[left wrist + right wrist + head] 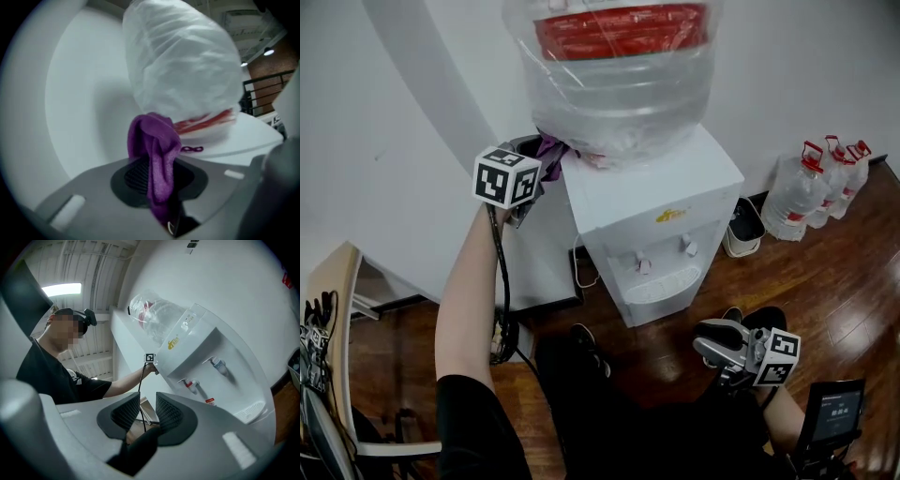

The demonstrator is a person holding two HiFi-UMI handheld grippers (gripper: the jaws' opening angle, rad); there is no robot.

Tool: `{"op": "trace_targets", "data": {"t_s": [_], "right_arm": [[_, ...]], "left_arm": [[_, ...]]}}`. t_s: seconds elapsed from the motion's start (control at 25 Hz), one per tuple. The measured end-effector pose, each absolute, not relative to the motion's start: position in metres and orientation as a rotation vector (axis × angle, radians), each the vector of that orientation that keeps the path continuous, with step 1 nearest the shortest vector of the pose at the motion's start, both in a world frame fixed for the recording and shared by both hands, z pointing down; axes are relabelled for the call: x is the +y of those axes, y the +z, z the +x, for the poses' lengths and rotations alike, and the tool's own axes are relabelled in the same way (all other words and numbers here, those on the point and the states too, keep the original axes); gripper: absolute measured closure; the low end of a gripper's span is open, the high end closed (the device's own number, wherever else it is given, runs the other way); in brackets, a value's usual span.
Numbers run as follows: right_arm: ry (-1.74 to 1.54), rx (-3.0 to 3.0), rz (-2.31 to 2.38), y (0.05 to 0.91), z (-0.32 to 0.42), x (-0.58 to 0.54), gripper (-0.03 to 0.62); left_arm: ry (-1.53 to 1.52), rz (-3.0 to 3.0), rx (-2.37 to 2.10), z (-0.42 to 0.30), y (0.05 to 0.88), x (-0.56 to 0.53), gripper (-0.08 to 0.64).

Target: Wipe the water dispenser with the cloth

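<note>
The white water dispenser [652, 220] stands against the wall, carrying a large bottle [619, 75] wrapped in clear plastic. My left gripper [536, 155] is raised at the dispenser's top back left corner, shut on a purple cloth [552, 148]. In the left gripper view the cloth [154, 140] bunches up out of the left gripper [161, 178], just in front of the bottle [183, 61] and the dispenser's top [253, 136]. My right gripper [712, 336] hangs low in front of the dispenser. In its own view the right gripper [147, 411] is open and holds nothing, looking up at the dispenser [197, 343].
Several water bottles [825, 178] stand on the wooden floor at the right, with a small white bin [743, 228] beside the dispenser. A wooden chair [337, 300] is at the left. A dark device with a screen [834, 412] sits at the bottom right.
</note>
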State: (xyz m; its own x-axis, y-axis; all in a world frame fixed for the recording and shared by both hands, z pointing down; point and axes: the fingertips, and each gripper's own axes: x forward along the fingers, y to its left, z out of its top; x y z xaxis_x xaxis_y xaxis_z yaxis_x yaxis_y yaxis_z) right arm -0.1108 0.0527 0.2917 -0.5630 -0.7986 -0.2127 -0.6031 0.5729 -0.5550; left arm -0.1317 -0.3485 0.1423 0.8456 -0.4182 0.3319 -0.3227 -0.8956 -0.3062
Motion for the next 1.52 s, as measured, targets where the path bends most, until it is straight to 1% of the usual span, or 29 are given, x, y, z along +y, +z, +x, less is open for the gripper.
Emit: {"op": "trace_targets", "data": {"t_s": [0.2,0.36,0.56,0.96,1.08,1.28,1.52], "right_arm": [[-0.643,2.355,-1.077,0.304,-0.119,0.056,0.488],[-0.662,2.37,-1.039,0.309,-0.13,0.054,0.489],[-0.646,2.375,-1.026,0.306,-0.136,0.059,0.491],[-0.608,2.343,-1.065,0.303,-0.123,0.072,0.499],[-0.604,2.36,-1.07,0.302,-0.127,0.071,0.499],[-0.567,2.425,-1.077,0.301,-0.118,0.054,0.499],[-0.588,2.398,-1.097,0.299,-0.117,0.067,0.5]], "left_arm": [[-0.38,-2.878,0.296,-0.16,0.14,-0.217,0.453],[-0.358,-2.797,0.245,-0.151,0.134,-0.147,0.453],[-0.528,-2.565,0.266,-0.098,0.139,-0.128,0.453],[-0.781,-2.536,0.229,0.033,0.145,-0.114,0.453],[-0.814,-2.507,0.239,0.057,0.146,-0.115,0.453],[-0.757,-2.536,0.226,0.025,0.137,-0.135,0.453],[-0.604,-2.577,0.221,-0.089,0.144,-0.144,0.453]]}}
